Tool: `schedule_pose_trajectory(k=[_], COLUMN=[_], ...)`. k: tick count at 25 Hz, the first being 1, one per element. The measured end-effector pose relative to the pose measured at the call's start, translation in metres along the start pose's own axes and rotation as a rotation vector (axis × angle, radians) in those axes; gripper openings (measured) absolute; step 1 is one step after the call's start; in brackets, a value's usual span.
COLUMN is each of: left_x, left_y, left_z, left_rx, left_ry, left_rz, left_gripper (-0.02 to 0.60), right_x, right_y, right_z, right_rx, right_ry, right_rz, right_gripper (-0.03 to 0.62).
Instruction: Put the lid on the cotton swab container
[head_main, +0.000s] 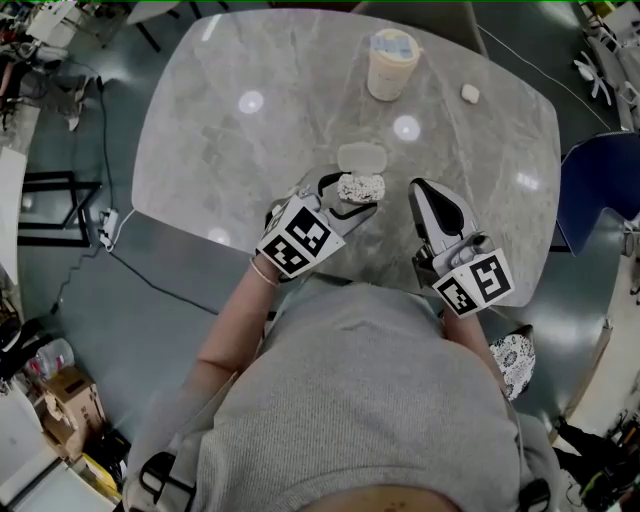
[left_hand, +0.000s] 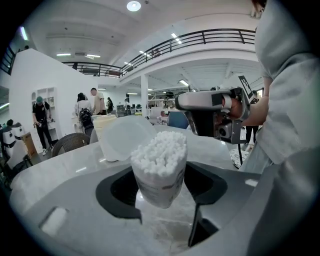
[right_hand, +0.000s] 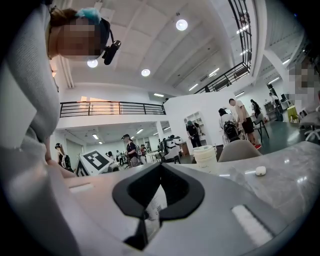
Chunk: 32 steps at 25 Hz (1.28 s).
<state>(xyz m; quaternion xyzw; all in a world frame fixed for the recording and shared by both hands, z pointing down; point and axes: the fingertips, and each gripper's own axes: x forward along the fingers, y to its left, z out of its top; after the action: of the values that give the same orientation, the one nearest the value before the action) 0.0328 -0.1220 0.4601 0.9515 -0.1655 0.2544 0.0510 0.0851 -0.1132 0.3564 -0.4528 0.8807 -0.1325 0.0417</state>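
My left gripper is shut on the cotton swab container, a small clear tub packed with white swab tips, held just above the marble table. In the left gripper view the container leans slightly between the dark pads. The translucent white lid lies on the table just beyond it; the same lid shows behind the tub. My right gripper hovers to the right of the container with its jaws shut on nothing.
A pale lidded tub stands at the far side of the table, with a small white object to its right. A blue chair sits off the right edge. Cables lie on the floor at the left.
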Motion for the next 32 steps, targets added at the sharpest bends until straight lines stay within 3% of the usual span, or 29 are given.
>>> schedule_pose_trajectory(k=[16,26,30,32], left_x=[-0.032,-0.042,-0.044,-0.043], left_y=[-0.011,-0.022,-0.027,-0.029], left_z=[0.044,0.062,0.061,0.063], left_rx=[0.017,0.052,0.063,0.064], left_ry=[-0.013,-0.012,0.001,-0.004], left_rz=[-0.064,-0.088,-0.096,-0.101], left_gripper=[0.278,0.278,0.278,0.278], right_x=[0.005,0.004,0.008,0.014], right_y=[0.003,0.005,0.01,0.01], right_z=[0.009,0.039,0.051,0.048], right_rx=[-0.052,-0.124,-0.062,0.014], right_ry=[0.0,-0.055,-0.061,-0.027], right_rz=[0.022,0.097,0.183,0.237], right_gripper=[0.002,0.002,0.014,0.083])
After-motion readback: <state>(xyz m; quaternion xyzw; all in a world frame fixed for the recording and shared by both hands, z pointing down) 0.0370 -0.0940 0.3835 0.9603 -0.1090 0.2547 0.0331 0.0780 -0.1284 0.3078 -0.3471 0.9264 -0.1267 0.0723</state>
